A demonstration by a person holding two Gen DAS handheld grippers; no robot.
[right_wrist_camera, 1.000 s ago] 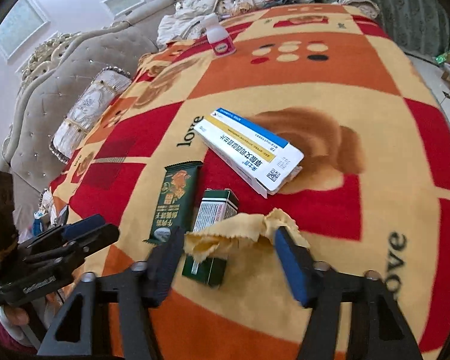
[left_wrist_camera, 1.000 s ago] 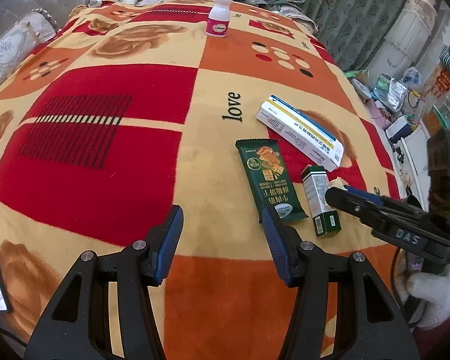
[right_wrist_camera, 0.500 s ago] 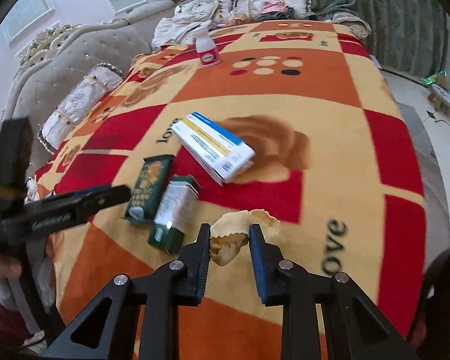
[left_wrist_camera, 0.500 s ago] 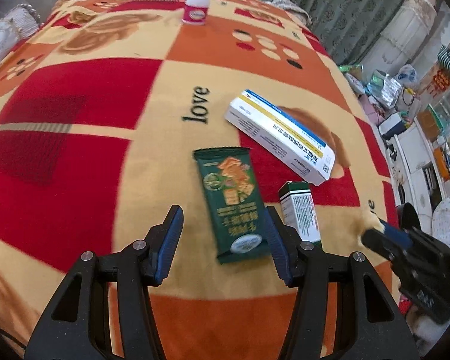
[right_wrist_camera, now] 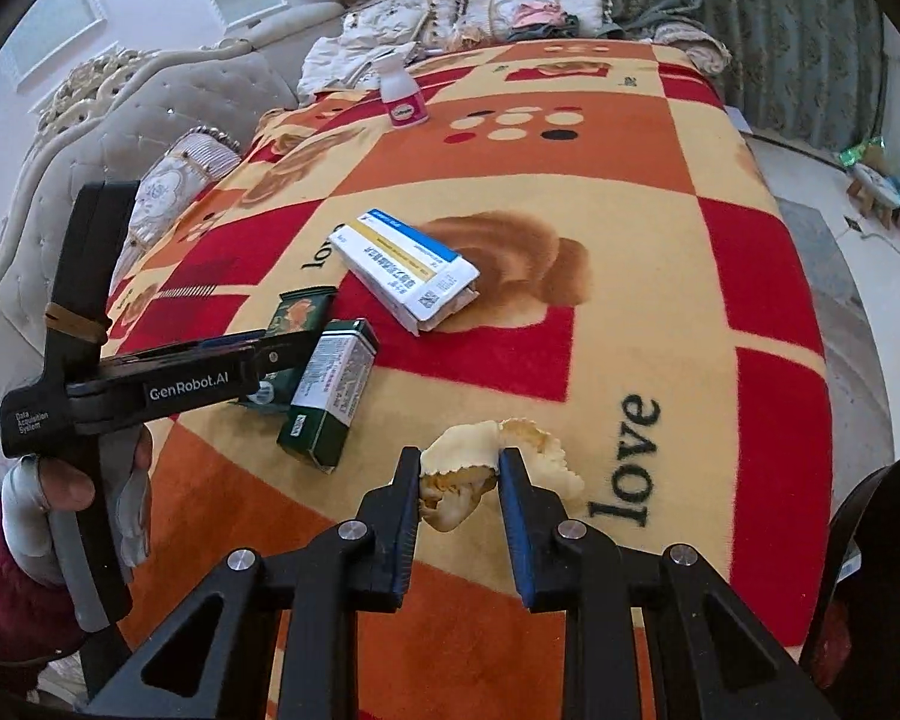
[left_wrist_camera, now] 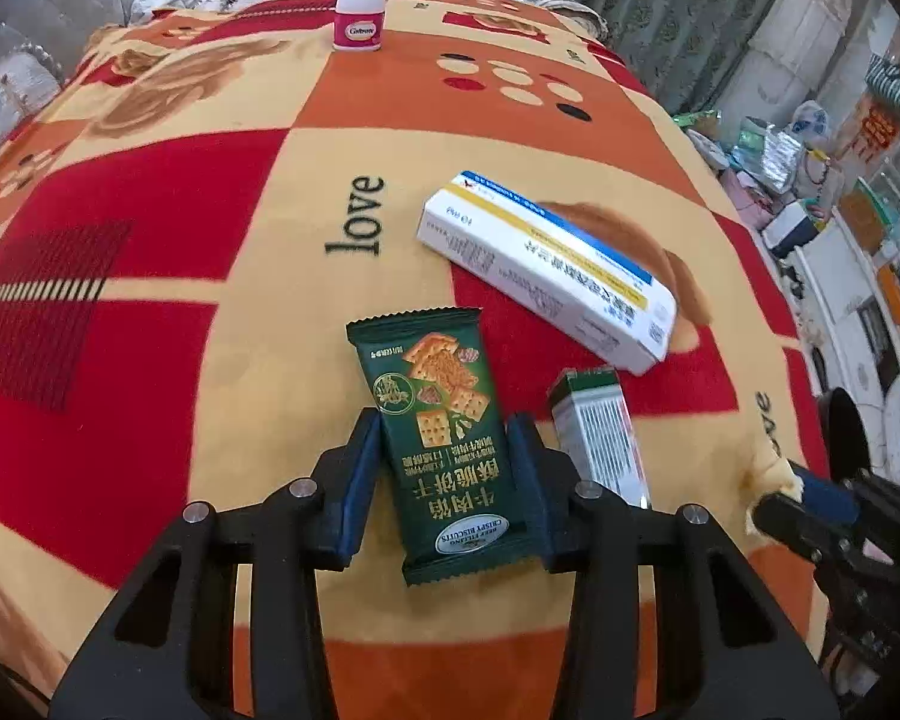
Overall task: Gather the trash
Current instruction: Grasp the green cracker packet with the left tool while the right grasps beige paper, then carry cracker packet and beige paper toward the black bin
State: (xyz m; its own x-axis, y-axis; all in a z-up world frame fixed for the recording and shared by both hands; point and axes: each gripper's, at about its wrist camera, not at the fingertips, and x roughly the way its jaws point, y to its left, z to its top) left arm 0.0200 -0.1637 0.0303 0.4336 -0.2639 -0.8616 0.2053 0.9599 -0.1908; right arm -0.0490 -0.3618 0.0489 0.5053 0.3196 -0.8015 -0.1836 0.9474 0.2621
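My left gripper (left_wrist_camera: 444, 450) has its fingers on both sides of a green biscuit wrapper (left_wrist_camera: 444, 438) lying on the blanket; the pads sit at its edges. A small green box (left_wrist_camera: 600, 426) lies just right of it, and a long white box (left_wrist_camera: 546, 270) beyond. My right gripper (right_wrist_camera: 459, 468) is shut on a crumpled yellow tissue (right_wrist_camera: 480, 462), held just above the blanket. In the right wrist view the left gripper (right_wrist_camera: 270, 351) covers the wrapper (right_wrist_camera: 300, 312), next to the green box (right_wrist_camera: 330, 390) and the white box (right_wrist_camera: 408, 270).
A white bottle with a pink label (left_wrist_camera: 359, 6) stands at the far end of the blanket (left_wrist_camera: 150, 240). Pillows and a padded headboard (right_wrist_camera: 90, 120) lie at the left and back. A dark bin rim (right_wrist_camera: 882, 540) shows at the right, with floor clutter beyond.
My left gripper moved forward over the green wrapper and narrowed around it. My right gripper closed on the yellow tissue and drew it back and up from beside the green box.
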